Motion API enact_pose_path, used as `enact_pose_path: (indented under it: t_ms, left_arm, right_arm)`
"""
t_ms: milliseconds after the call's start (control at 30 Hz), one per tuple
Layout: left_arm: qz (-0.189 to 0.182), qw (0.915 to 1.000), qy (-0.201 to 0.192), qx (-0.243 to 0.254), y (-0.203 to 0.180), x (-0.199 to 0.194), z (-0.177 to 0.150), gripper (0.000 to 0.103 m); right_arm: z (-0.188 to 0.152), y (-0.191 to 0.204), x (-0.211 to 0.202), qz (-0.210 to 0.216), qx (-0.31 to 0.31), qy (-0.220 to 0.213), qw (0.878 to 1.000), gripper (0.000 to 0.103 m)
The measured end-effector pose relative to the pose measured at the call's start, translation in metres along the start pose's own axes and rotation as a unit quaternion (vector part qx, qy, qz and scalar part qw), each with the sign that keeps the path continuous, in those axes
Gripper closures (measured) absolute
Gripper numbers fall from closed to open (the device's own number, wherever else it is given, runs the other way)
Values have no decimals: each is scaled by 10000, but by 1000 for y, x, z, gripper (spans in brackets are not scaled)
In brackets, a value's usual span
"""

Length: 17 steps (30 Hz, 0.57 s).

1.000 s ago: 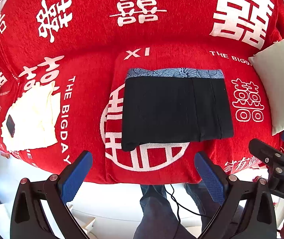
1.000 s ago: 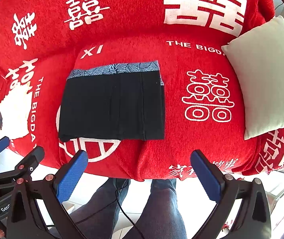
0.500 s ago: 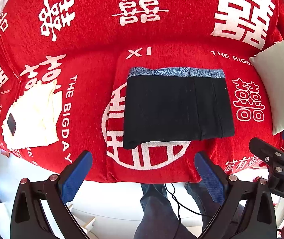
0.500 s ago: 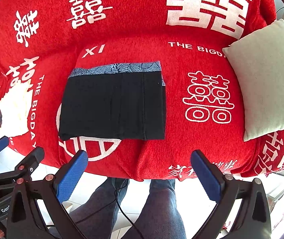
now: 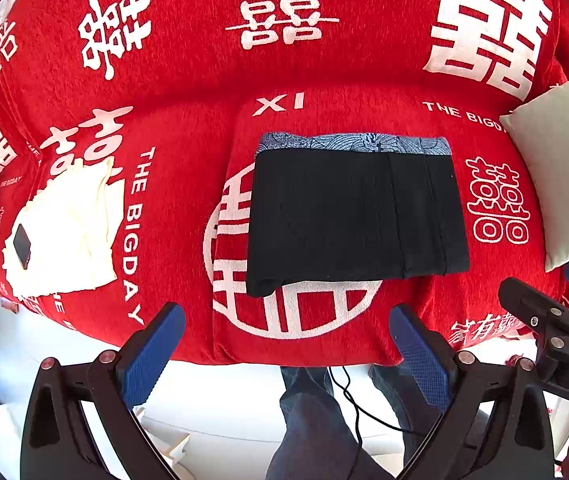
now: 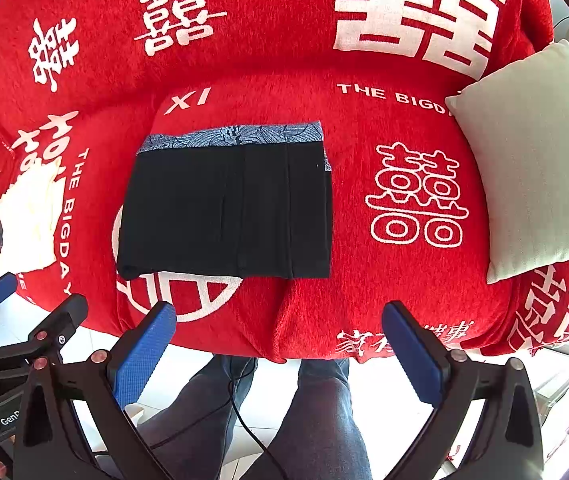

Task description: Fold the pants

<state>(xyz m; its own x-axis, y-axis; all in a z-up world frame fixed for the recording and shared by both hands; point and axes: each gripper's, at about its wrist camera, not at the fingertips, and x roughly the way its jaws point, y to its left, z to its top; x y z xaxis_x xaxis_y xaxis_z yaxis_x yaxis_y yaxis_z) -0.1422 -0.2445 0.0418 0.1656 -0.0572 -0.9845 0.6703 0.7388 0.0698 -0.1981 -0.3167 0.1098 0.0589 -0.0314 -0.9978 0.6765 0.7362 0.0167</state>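
While both claws hung back off sofa's front edge, black pants [image 5: 356,216] lay folded into neat rectangle on middle seat cushion, blue patterned waistband [image 5: 354,143] peeking out along far side. Left claw [image 5: 288,344] spread wide, nothing in it. Right claw [image 6: 278,340] same deal, fingers apart, empty, well short of pants. Pale pillow [image 6: 532,156] sat at right end of red sofa [image 6: 404,280], cream cloth [image 5: 64,232] with small dark thing [image 5: 21,245] on it at left end.

Red sofa [image 5: 188,92]: folded black pants [image 5: 356,216], cream cloth [image 5: 68,232], pale cushion [image 6: 532,152].
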Motion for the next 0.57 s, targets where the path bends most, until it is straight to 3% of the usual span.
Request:
enact_pose_path:
  t_ms: [567]
  left_arm:
    - [-79,9998,-120,-169,-8,-5,-1,1]
  right_arm:
    - [0,-9,2,-60,1,29,10000,0]
